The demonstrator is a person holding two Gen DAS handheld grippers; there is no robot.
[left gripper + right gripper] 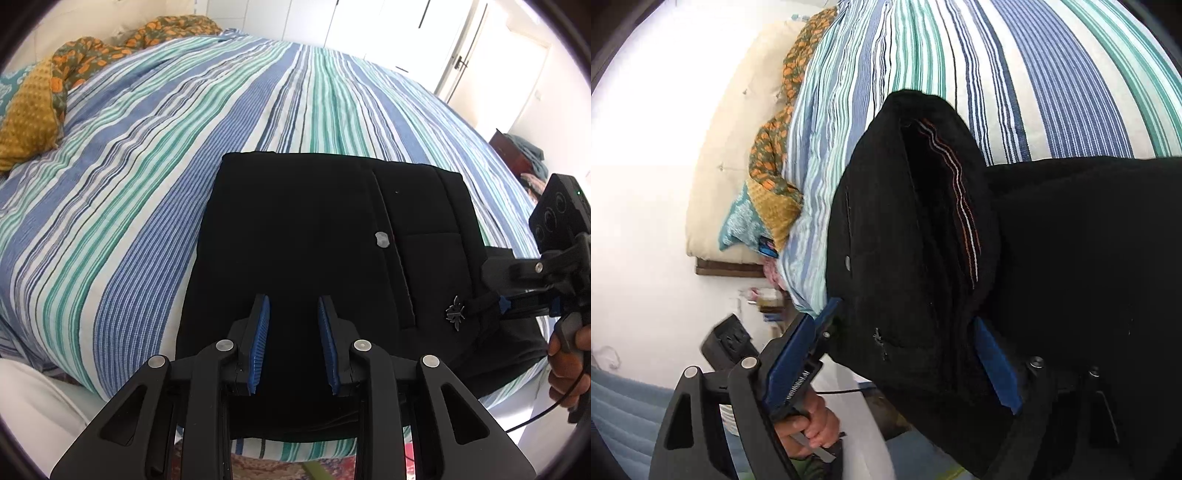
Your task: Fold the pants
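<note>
Black pants lie folded into a rectangle on the striped bed cover, near its front edge. My left gripper hovers over their near part, jaws partly apart, and nothing sits between the blue pads. My right gripper comes in from the right at the waistband side, beside a small metal ornament. In the right wrist view the right gripper stands wide, with the pants' thick waistband end between its jaws. Its blue pads flank the fabric without squeezing it.
A mustard cushion and an orange-patterned quilt lie at the far left of the bed. White wardrobe doors stand behind. The bed's front edge is just below the pants. A hand holds the right gripper's handle.
</note>
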